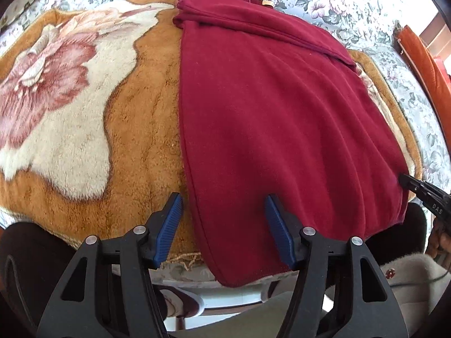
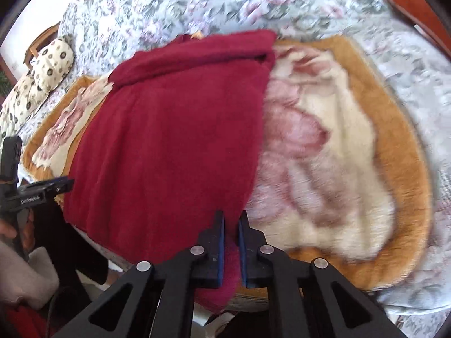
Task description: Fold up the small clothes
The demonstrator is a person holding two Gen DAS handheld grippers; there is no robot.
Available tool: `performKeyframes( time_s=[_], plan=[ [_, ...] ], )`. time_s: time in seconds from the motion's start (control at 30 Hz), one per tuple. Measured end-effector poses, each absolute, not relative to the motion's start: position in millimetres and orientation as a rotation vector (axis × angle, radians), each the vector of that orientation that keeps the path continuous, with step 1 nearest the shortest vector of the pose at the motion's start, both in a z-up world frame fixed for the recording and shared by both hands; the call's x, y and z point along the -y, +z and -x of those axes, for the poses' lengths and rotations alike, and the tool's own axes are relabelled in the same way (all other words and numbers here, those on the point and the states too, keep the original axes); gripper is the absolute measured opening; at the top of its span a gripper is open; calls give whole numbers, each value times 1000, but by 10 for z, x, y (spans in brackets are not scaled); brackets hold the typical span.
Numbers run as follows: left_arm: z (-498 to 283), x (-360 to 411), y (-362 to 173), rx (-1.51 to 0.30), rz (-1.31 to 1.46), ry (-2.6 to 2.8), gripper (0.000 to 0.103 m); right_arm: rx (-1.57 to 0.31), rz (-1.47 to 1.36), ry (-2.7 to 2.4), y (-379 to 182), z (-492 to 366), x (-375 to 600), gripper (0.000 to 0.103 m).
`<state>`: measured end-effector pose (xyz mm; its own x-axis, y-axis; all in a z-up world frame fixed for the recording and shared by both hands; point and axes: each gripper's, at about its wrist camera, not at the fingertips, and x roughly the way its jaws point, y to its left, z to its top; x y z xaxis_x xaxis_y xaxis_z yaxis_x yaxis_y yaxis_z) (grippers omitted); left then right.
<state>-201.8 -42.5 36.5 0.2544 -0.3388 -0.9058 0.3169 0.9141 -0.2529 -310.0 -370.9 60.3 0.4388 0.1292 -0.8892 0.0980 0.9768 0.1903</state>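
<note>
A dark red garment (image 1: 262, 107) lies spread on a fluffy orange and cream floral blanket (image 1: 84, 107), its near hem hanging over the bed's front edge. My left gripper (image 1: 222, 211) is open, its blue pads either side of the garment's near left edge, holding nothing. In the right wrist view the garment (image 2: 169, 140) fills the middle, and my right gripper (image 2: 231, 225) is shut on its near right corner. The right gripper also shows at the right edge of the left wrist view (image 1: 422, 194), and the left gripper at the left edge of the right wrist view (image 2: 42, 191).
The blanket (image 2: 352, 155) lies on a grey floral bedspread (image 1: 338, 2). Patterned pillows (image 2: 42, 73) sit at the far left. An orange-brown wooden frame (image 1: 422, 62) stands at the right. The person's legs and shoes are below the bed edge.
</note>
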Motion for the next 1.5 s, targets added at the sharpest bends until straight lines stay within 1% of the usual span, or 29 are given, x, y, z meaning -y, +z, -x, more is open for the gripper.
performKeyframes(
  time_s=[0.03,0.07,0.2,0.23,0.3,0.33,0.37,0.53,0.93,1.0,1.03,1.07,1.1,1.13,1.17,1.27,1.5],
  plan=[
    [2031,413,359,-1238,28,-446,62,-1120,-224,4,606,3109,3752,8],
    [2050,401,345,-1240,36,-448,66,-1127,-232,-6,587,3108,3790,8],
    [2140,412,341,-1238,16,-453,69,-1166,-283,-9,449,3074,3798,8],
    [2157,414,333,-1239,14,-457,70,-1165,-305,-8,453,3076,3806,10],
    [2166,402,312,-1239,20,-456,71,-1169,-390,25,457,3092,3836,24],
    [2167,398,309,-1238,25,-452,72,-1180,-413,40,449,3104,3840,44],
    [2167,400,309,-1239,29,-452,74,-1191,-420,47,441,3126,3826,47],
    [2174,468,294,-1236,10,-448,78,-1225,-418,80,403,3217,3745,47],
    [2188,526,274,-1225,-1,-450,79,-1230,-429,133,313,3265,3691,47],
    [2217,524,282,-1213,-5,-448,61,-1207,-425,140,296,3280,3663,45],
    [2226,508,295,-1204,-14,-447,41,-1205,-411,146,286,3274,3628,37],
    [2226,472,306,-1208,7,-458,28,-1206,-398,155,285,3280,3625,22],
    [2223,445,312,-1211,22,-455,22,-1200,-407,179,297,3275,3635,14],
    [2213,415,316,-1219,39,-460,13,-1191,-444,203,300,3266,3659,8],
    [2193,382,318,-1230,63,-479,8,-1183,-490,228,300,3263,3691,8],
    [2145,372,376,-1256,108,-525,7,-1151,-559,281,355,3232,3744,8],
    [1867,424,760,-1186,152,-615,7,-958,-667,387,779,2871,3881,8]
  ],
)
